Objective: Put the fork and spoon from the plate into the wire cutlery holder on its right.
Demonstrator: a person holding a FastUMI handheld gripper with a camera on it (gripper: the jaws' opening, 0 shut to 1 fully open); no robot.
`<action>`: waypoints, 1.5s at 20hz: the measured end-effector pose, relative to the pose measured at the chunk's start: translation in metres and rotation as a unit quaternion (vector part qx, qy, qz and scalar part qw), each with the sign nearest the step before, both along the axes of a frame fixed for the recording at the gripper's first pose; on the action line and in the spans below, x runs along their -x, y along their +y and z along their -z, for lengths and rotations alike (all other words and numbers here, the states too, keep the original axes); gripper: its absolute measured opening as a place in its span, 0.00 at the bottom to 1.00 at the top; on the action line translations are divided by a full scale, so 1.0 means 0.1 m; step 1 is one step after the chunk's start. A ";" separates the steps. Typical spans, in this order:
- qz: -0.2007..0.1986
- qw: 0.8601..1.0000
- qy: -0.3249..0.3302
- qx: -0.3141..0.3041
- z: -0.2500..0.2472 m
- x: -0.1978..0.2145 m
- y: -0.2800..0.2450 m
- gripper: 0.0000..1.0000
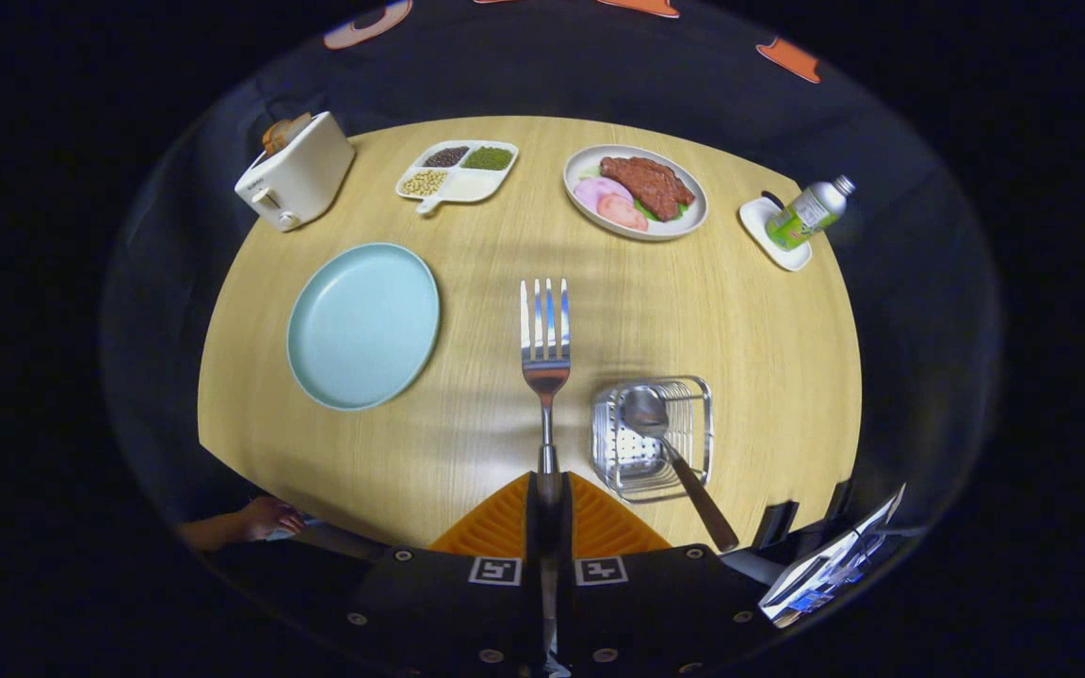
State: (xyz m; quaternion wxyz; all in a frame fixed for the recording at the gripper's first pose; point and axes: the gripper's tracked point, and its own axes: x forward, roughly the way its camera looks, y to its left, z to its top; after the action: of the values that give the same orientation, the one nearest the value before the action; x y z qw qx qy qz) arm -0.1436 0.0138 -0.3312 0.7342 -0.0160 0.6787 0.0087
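Observation:
My gripper (547,494) is shut on the handle of a silver fork (545,339). The fork points straight ahead with its tines up, held above the wooden table. The wire cutlery holder (693,400) stands just right of the fingers. In it sits a spoon (646,411), bowl inside the holder and dark handle leaning out toward me. The light blue plate (364,325) lies to the left of the fork with nothing on it.
Along the far side of the round wooden table (769,339) stand a white toaster (296,172), a divided dish of beans (456,171), a plate of meat (635,191) and a green bottle (808,215) on a small white tray. A person's hand (265,518) rests at the near left edge.

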 end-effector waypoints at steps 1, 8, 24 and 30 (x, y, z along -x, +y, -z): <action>-0.002 1.000 0.012 0.006 -0.01 0.08 -0.10 0.06; -0.040 0.993 0.106 0.013 0.07 0.41 -0.52 0.06; 0.020 0.997 0.039 -0.063 0.06 0.02 -0.48 0.18; 0.082 0.979 -0.148 -0.112 -0.63 -0.62 -0.50 0.38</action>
State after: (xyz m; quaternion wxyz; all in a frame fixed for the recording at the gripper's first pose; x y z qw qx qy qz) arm -0.0818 -0.0362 -0.2680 0.8222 0.1208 0.5558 0.0222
